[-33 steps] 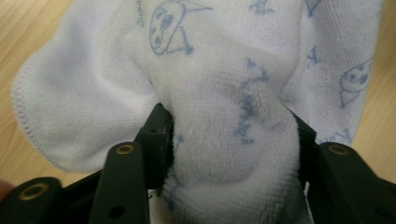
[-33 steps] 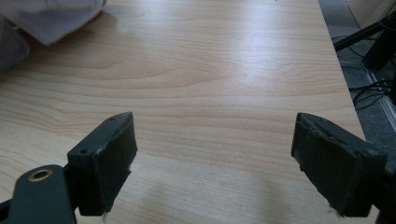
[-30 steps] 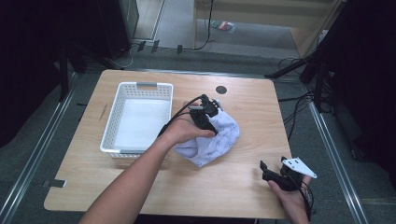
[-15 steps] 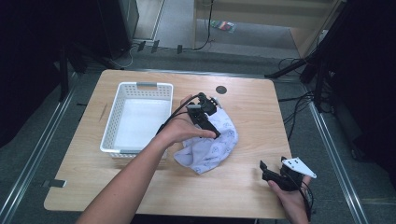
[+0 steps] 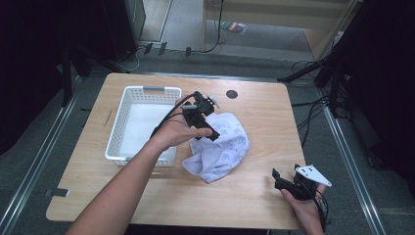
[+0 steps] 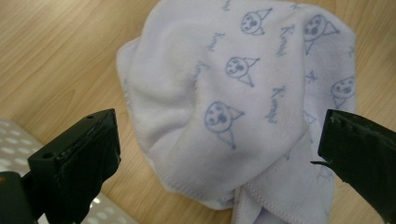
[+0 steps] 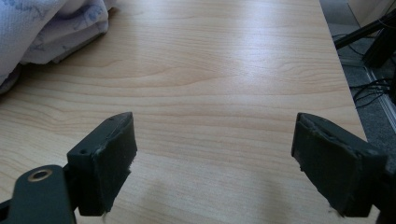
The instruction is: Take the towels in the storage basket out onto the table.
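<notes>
A crumpled pale lilac terry towel printed with small blue cartoon faces lies near the middle of the light wooden table, just beside the right wall of a white perforated plastic basket. The left gripper hovers over the towel's far-left part, its jaws wide apart with the cloth between and below them. The right gripper rests near the table's near right corner, jaws spread over bare wood

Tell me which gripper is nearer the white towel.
Left. The left gripper hangs open right over the white towel; the right gripper sits open, apart from it, near the table's front right corner.
</notes>
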The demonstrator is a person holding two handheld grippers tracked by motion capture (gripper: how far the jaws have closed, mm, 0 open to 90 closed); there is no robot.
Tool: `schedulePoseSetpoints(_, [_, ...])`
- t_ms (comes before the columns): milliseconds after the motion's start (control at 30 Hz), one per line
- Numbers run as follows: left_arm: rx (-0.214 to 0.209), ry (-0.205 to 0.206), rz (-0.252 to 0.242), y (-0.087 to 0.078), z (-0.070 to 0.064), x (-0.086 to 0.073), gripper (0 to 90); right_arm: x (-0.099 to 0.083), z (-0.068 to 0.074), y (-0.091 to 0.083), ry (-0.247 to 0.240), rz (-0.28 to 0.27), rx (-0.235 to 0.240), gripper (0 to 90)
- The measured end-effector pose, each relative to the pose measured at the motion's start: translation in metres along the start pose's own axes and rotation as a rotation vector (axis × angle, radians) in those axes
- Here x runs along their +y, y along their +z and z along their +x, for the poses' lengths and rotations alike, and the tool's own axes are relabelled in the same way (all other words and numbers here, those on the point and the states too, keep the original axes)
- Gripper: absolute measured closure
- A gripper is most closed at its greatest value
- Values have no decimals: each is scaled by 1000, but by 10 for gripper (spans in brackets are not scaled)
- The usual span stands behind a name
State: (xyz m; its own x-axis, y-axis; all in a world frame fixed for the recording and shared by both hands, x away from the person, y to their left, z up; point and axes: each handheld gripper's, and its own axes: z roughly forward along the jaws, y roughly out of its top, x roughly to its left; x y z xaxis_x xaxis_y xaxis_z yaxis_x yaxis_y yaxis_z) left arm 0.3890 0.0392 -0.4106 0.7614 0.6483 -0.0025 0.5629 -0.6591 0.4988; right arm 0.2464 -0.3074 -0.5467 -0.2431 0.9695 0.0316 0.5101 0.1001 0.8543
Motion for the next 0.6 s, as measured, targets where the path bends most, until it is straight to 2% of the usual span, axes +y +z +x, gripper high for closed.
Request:
schedulePoseSetpoints(67, [2, 4, 1, -4, 4, -4, 0, 0, 0, 0, 0, 0, -1, 140])
schedulePoseSetpoints(233, [5, -24, -31, -18, 14, -17, 0, 0, 0, 0, 3, -1, -5, 138])
schedulePoseSetpoints(467, [42, -68, -40, -34, 31, -37, 0, 0, 0, 0, 3, -1, -5, 138])
schedulePoseSetpoints(600, [53, -78, -50, -43, 40, -51, 0, 0, 0, 0, 7, -2, -14, 134])
